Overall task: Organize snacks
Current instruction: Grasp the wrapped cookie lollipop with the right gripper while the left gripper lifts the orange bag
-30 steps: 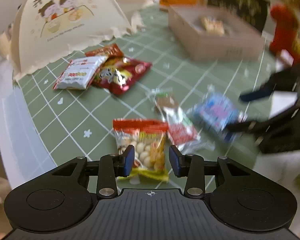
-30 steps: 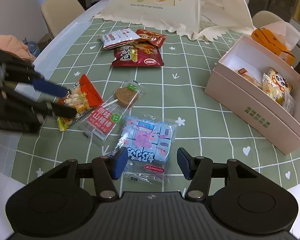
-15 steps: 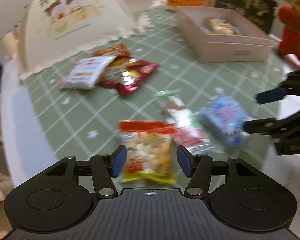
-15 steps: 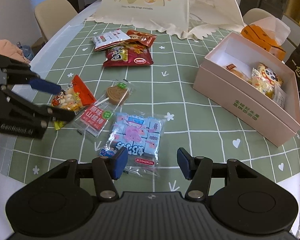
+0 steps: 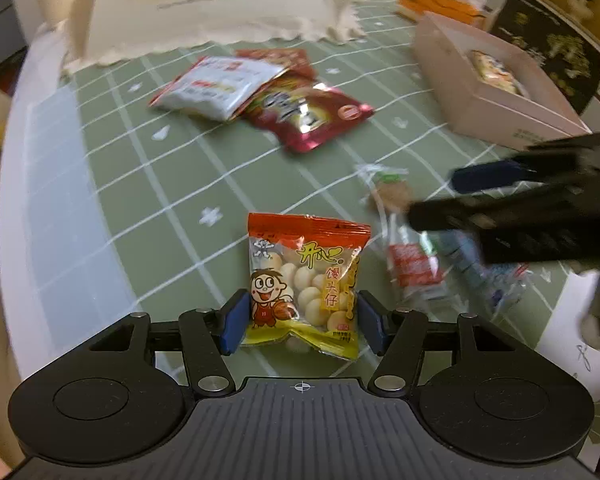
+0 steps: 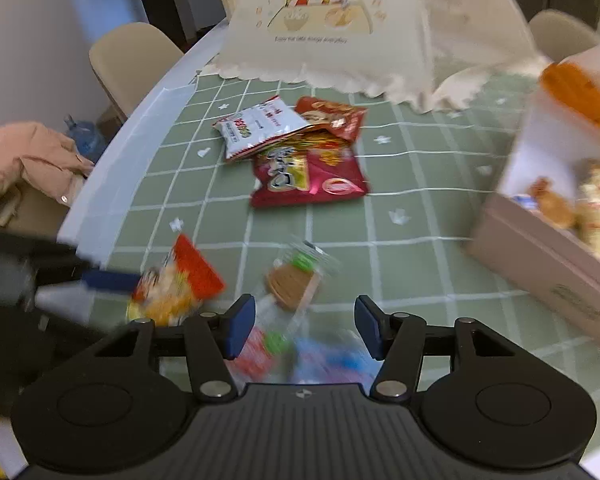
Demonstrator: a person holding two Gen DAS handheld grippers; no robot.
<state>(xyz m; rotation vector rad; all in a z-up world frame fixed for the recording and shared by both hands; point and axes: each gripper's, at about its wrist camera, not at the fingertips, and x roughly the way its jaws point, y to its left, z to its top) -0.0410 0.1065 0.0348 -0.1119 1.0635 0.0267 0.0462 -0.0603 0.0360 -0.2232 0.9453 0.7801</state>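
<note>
Orange-topped puff bag (image 5: 304,280) lies between the left gripper's (image 5: 302,322) parted jaws; right gripper (image 6: 304,326), jaws apart too, hangs over the lollipop (image 6: 292,284).

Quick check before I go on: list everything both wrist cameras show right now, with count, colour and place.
Puff-ball packet: one, red top, yellow bottom; on the cloth between the left claw's pads.
Lollipop packets: two, clear wrap, brown and red; ahead of the right claw.
Blue candy pack: one, blurred; under the right claw.
White packet: one; far side, overlapping two red bags.
Dark red bag: one; beside the white packet.
Red bag: one; partly under the white packet.
Pink box: one, open, snacks inside; to the right.
Food cover: one, cream; far end.
Tablecloth: green, white grid.
Left claw: open, straddling the puff-ball packet.
Right claw: open.
</note>
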